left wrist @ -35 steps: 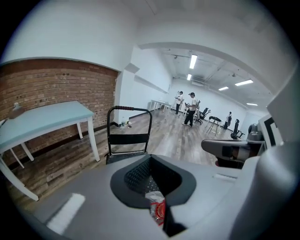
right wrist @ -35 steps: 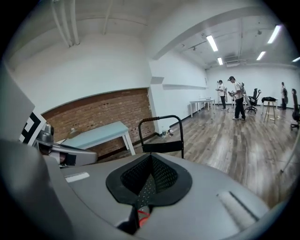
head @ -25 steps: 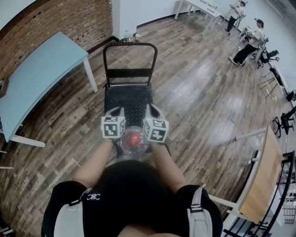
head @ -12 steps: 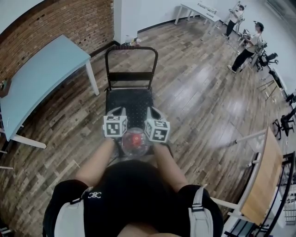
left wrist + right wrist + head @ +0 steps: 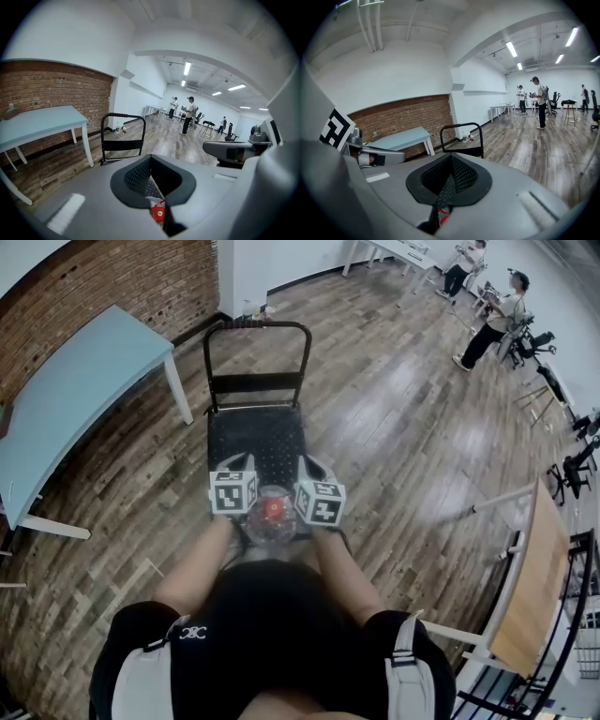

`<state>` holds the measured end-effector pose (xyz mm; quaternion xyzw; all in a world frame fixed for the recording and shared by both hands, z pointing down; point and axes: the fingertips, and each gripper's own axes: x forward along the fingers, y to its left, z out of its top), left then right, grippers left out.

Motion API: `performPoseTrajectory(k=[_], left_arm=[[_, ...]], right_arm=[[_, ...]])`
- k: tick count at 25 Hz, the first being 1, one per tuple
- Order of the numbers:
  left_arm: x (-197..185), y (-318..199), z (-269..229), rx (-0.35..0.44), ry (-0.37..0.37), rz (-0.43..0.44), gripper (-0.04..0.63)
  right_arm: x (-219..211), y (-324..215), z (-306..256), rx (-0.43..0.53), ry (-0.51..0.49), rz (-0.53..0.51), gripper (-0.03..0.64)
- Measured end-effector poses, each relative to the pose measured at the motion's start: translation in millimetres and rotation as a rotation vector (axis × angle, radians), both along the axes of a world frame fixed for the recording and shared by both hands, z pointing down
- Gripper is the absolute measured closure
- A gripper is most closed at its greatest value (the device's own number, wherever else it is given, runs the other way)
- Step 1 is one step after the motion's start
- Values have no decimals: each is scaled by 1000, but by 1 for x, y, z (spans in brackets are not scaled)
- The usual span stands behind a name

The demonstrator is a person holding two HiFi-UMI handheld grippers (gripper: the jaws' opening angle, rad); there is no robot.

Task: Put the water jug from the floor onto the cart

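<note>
Now the carry seems nearly done: the left gripper [image 5: 236, 468] and right gripper [image 5: 309, 468], each with jaws clenched together, flank the water jug [image 5: 272, 516] at the near edge of the cart [image 5: 255, 439]. Next, it likely needs lowering squarely onto the cart.

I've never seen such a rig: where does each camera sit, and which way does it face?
Head view: on the person's head, facing steeply down at jug, left tongs, right tongs, cart; arms show.
Left gripper view: on left tongs, facing along their shut jaws; right tongs at right.
Right gripper view: on right tongs, same way; left tongs at left.
Shared: all see cart.
</note>
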<state>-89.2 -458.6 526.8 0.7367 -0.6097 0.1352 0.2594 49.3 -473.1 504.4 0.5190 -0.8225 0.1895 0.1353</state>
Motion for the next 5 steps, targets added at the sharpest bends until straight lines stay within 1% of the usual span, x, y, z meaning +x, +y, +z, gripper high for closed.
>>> performPoseTrajectory(k=[5], left_arm=[[3,5,7,-24,-3,20,595]], right_arm=[[6,6,7,-17,-3,19,604]])
